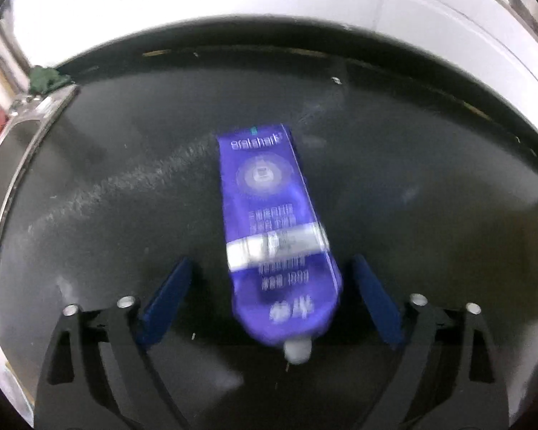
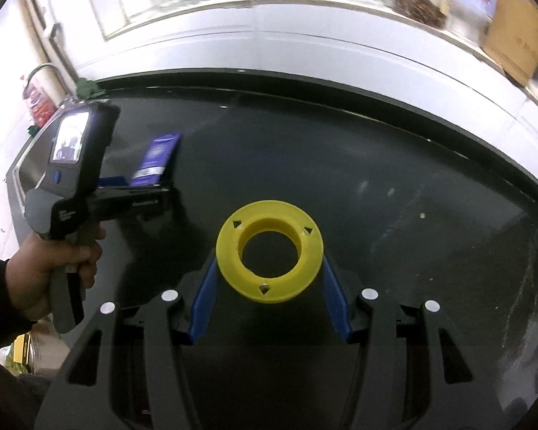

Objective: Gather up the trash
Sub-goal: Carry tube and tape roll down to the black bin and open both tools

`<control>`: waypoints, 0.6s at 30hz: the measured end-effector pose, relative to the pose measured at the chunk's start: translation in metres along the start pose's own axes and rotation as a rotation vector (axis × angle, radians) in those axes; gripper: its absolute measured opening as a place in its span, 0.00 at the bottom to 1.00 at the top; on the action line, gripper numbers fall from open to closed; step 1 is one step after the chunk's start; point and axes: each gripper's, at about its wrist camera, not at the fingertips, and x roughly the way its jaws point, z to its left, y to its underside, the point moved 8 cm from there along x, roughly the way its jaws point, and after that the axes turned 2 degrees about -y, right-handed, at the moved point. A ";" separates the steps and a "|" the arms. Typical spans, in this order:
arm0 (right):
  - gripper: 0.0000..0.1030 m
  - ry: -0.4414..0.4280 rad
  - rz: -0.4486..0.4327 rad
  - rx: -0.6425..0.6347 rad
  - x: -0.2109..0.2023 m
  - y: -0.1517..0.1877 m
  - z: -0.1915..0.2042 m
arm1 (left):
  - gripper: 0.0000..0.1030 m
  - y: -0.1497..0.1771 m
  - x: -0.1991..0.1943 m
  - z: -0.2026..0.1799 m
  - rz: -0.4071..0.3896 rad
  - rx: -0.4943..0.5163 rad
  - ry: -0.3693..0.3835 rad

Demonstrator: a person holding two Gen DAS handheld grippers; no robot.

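counter: black counter [image 1: 107, 179], streaked with pale smears, steel sink [image 1: 14, 150] at its left edge
trash: purple toothpaste tube [image 1: 276, 222] lying flat on counter, white cap [image 1: 297, 351] toward camera, crimped end pointing away
second item: yellow plastic ring [image 2: 269, 251] with round centre hole, off to the right of the tube
left gripper [image 1: 272, 283]: spread wide, blue fingers [image 1: 168, 297] either side of tube's cap end, not touching it, nothing grasped
right gripper [image 2: 269, 286]: blue fingers [image 2: 204, 297] pressed against both sides of yellow plastic ring, grasping it
hand [image 2: 50, 268]: seen from right wrist view, wrapped round left tool's handle
risk, tube: sits slightly angled between the spread fingers; closing near the rounded shoulder could likely squeeze it forward and out, or pinch only the cap
risk, ring: held by its thin rim only; a tilt could probably let it pivot or drop
hard to read: left wrist view blurred, tube lettering mostly illegible; cannot tell whether fingertips touch counter
cut off: no bin or bag visible in either view; sink interior mostly out of frame
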 end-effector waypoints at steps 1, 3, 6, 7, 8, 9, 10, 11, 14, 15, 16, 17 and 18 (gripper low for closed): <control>0.52 -0.006 0.006 0.001 0.004 -0.001 -0.003 | 0.87 -0.003 0.001 -0.001 -0.005 -0.010 0.001; 0.52 -0.024 0.019 -0.007 0.015 -0.006 -0.008 | 0.84 -0.007 0.001 -0.003 -0.014 -0.010 0.000; 0.52 -0.054 0.035 -0.037 0.029 -0.013 -0.007 | 0.49 -0.011 -0.008 -0.012 -0.043 0.009 0.006; 0.52 -0.062 0.039 -0.044 0.034 -0.016 -0.005 | 0.49 -0.010 -0.010 -0.012 -0.034 0.009 0.014; 0.52 -0.072 0.042 -0.053 0.037 -0.018 -0.003 | 0.49 -0.010 -0.010 -0.011 -0.030 0.006 0.016; 0.52 -0.079 0.044 -0.059 0.040 -0.021 -0.001 | 0.49 -0.008 -0.012 -0.009 -0.026 0.003 0.011; 0.52 -0.086 0.044 -0.066 0.043 -0.024 0.001 | 0.49 -0.007 -0.012 -0.008 -0.026 0.004 0.006; 0.52 -0.095 0.044 -0.076 0.045 -0.027 0.004 | 0.49 -0.005 -0.014 -0.006 -0.027 0.005 0.000; 0.52 -0.115 0.039 -0.098 0.044 -0.033 0.015 | 0.49 0.004 -0.024 0.002 -0.036 0.007 -0.005; 0.52 -0.119 0.037 -0.105 0.045 -0.035 0.019 | 0.49 0.007 -0.029 0.007 -0.041 0.007 -0.007; 0.52 -0.126 0.035 -0.115 0.044 -0.036 0.024 | 0.49 0.010 -0.035 0.011 -0.047 0.003 -0.008; 0.52 -0.133 0.033 -0.129 0.043 -0.037 0.032 | 0.49 0.013 -0.040 0.016 -0.053 -0.002 -0.008; 0.52 -0.139 0.032 -0.138 0.042 -0.037 0.038 | 0.49 0.016 -0.045 0.022 -0.059 -0.006 -0.011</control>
